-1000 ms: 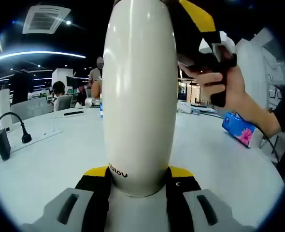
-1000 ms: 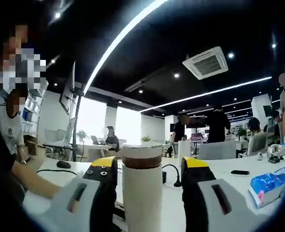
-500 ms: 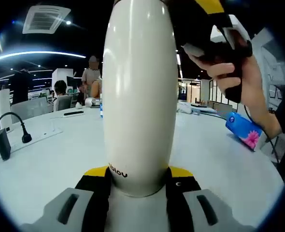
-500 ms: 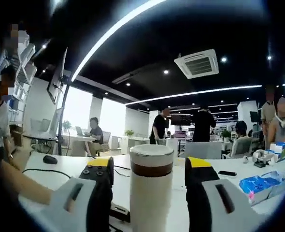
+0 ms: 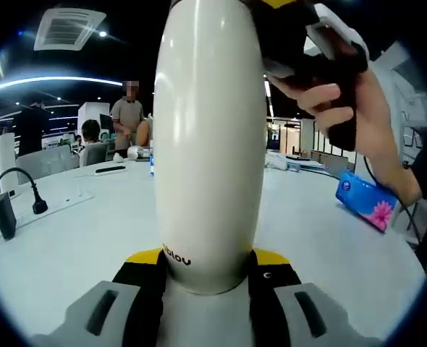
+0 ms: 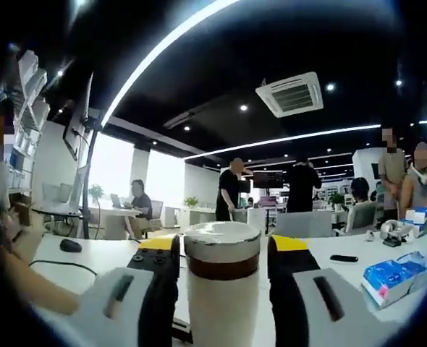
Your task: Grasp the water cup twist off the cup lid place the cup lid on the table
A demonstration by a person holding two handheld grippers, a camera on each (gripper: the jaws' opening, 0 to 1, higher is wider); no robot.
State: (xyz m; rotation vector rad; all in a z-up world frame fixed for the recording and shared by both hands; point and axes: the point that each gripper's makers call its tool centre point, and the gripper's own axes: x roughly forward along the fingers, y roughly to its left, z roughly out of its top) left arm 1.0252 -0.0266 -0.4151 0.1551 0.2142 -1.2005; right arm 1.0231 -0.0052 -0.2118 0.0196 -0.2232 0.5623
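two grips set: left hand-held gripper pinching the water cup, right hand-held gripper clamping the cup lid; unscrewing and placing on the surface remain.

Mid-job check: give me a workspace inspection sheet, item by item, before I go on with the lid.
Surface: white table, bare in front.
Job's things: water cup upright; cup lid on top.
Clutter: blue tissue pack; phone; mouse.
Grippers: left gripper shut on the cup's base; right gripper closed around the lid.
Cables: black cable and plug.
Surroundings: open office, people standing and seated, ceiling lights.
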